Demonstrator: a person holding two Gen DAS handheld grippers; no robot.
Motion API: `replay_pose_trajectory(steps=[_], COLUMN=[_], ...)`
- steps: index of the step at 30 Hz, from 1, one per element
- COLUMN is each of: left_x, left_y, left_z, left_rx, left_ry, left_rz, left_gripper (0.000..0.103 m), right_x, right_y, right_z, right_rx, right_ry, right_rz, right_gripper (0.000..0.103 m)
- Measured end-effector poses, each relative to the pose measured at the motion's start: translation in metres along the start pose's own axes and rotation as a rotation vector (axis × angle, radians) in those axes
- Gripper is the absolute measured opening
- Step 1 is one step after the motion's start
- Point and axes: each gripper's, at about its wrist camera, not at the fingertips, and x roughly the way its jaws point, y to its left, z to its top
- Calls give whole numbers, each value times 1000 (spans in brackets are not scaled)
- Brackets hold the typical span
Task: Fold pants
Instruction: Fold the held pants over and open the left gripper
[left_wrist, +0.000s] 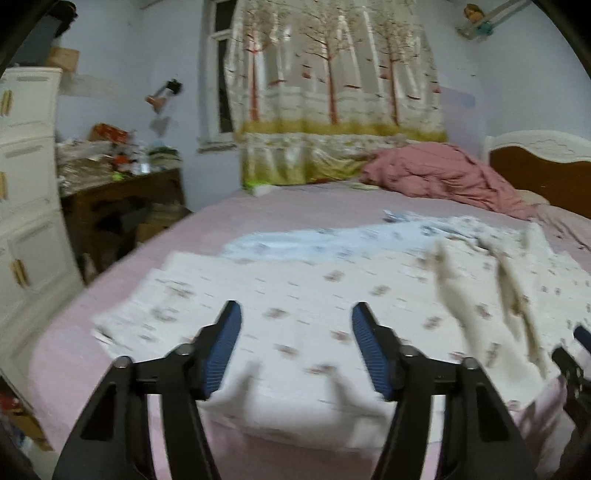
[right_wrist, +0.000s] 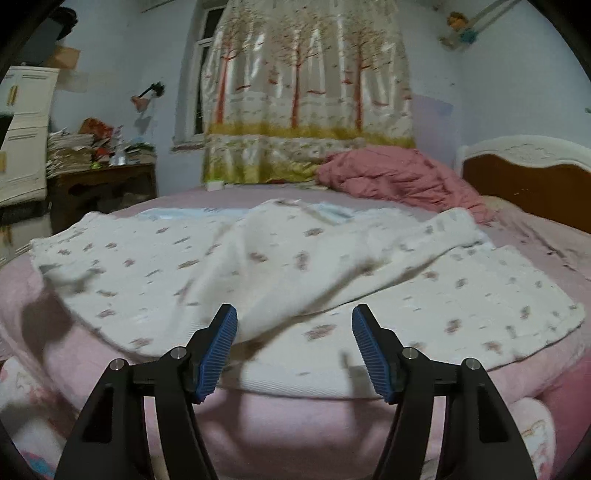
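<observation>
Both my left hand-held gripper (left_wrist: 296, 347) and right hand-held gripper (right_wrist: 294, 349) are released above the pants (right_wrist: 258, 266) mid-frame; the loose upper fold could slide off the bed (right_wrist: 258, 424) edge.

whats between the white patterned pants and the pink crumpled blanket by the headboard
In the right wrist view, only bare pink bedsheet lies between the pants and the crumpled blanket.

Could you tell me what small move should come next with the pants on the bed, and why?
Probably lower the open right hand-held gripper onto the raised fold of the pants to flatten it: both hand-held grippers hold nothing, the left hand-held gripper included, and that fold lies bunched diagonally.
</observation>
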Motion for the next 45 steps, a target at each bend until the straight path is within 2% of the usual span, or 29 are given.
replay_pose_trajectory(steps=[1,3,6,10,12,16,19,21,22,23,24,29,36,39,40,45], left_x=[1,12,23,36,42,53,62,62,60,58,56,40,15,6,4,2], left_y=[-12,-30,-52,-65,-68,-71,-76,-80,-82,-82,-83,-91,-110,-115,-119,-144], left_z=[-6,-14,-23,-25,-27,-35,-43,-46,-47,-48,-48,-45,-34,-28,-27,-20], left_rx=[-5,-16,-31,-78,-105,-134,-130,-104,-92,-81,-74,-47,-1,-9,-7,25], left_ry=[17,55,84,116,131,153,168,157,147,136,126,74,11,1,-2,-8], left_rz=[-28,-87,-122,-128,-119,-99,-79,-57,-48,-44,-43,-57,-102,-136,-147,-226], left_gripper=[43,43,43,43,43,43,43,43,43,43,43,43,43,43,43,43], right_x=[0,3,15,58,78,130,148,153,155,154,154,121,80,55,48,49], right_y=[-4,-17,-32,-38,-35,-24,-14,-15,-19,-23,-29,-63,-115,-131,-138,-155], right_z=[3,14,36,78,90,97,88,81,79,75,72,56,40,38,38,33], right_rx=[-3,13,45,62,58,27,-48,-81,-87,-85,-77,-31,97,138,148,194], right_ry=[-8,-22,-13,65,96,242,262,264,272,280,290,226,196,117,86,116], right_rz=[-11,-23,-6,66,44,-12,-103,-158,-165,-164,-160,-175,-201,-315,-320,-207], right_gripper=[65,65,65,65,65,63,53,35,30,15,8,4,4,1,1,1])
